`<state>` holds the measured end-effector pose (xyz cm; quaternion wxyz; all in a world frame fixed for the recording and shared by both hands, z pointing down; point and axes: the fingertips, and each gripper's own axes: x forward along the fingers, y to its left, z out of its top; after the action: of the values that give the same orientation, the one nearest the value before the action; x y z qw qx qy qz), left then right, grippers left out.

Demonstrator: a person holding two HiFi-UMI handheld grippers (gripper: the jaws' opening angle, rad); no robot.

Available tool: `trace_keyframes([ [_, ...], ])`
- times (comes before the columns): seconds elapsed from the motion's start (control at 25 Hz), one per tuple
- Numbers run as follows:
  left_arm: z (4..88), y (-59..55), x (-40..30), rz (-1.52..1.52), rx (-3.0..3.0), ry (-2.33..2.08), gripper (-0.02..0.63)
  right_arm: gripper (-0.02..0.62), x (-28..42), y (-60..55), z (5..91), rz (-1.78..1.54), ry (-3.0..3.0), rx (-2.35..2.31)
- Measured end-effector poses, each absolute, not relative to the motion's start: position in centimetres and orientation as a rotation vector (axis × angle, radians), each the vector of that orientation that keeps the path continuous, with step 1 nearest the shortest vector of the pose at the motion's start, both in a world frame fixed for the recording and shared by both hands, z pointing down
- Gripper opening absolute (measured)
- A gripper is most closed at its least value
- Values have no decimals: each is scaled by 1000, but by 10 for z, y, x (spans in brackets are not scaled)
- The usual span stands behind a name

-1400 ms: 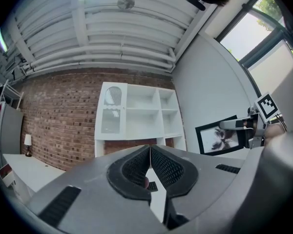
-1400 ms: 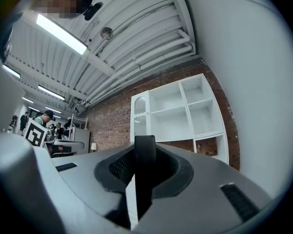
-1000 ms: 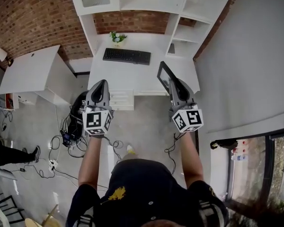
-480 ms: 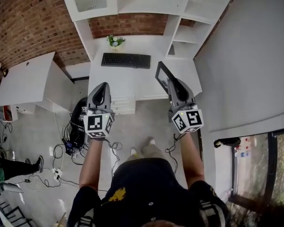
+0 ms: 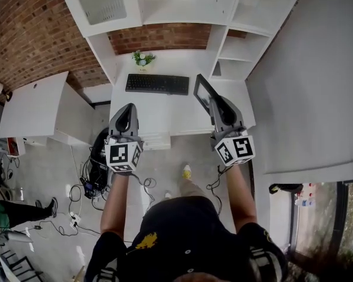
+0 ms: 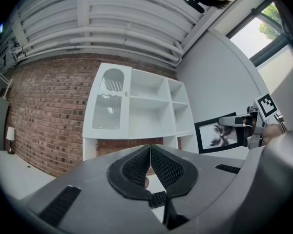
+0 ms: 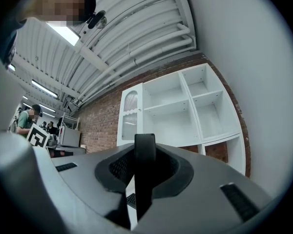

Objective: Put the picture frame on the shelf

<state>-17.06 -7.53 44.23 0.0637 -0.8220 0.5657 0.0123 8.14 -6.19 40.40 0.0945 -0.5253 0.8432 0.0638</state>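
Right tool (image 5: 214, 103), clamped on the black-edged rectangular picture frame (image 5: 202, 90), has pushed further in over the white table's (image 5: 165, 107) right end, so the white open-fronted shelf (image 5: 219, 43) looks nearly reachable.

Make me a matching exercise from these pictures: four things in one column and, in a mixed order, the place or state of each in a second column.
Column one:
1. black-framed picture frame
2. black flat keyboard
3. small green potted plant
4. left gripper

Column two:
A. jaws together, nothing between them
B. at the back of the white desk, near the brick wall
C. clamped in the jaws of the right gripper
D. lying flat on the desk, in front of the plant

Pairs: 1-C, 2-D, 3-B, 4-A.
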Motion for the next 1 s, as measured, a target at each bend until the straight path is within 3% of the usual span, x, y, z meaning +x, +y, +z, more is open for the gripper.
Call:
trace_keyframes([
  [0.52, 431, -179, -128, 11, -2421, 1796, 23, 62, 109, -176, 385, 191, 2581, -1373],
  [1.0, 423, -210, -123, 3, -2390, 1780, 23, 61, 104, -208, 387, 126, 2620, -1312],
])
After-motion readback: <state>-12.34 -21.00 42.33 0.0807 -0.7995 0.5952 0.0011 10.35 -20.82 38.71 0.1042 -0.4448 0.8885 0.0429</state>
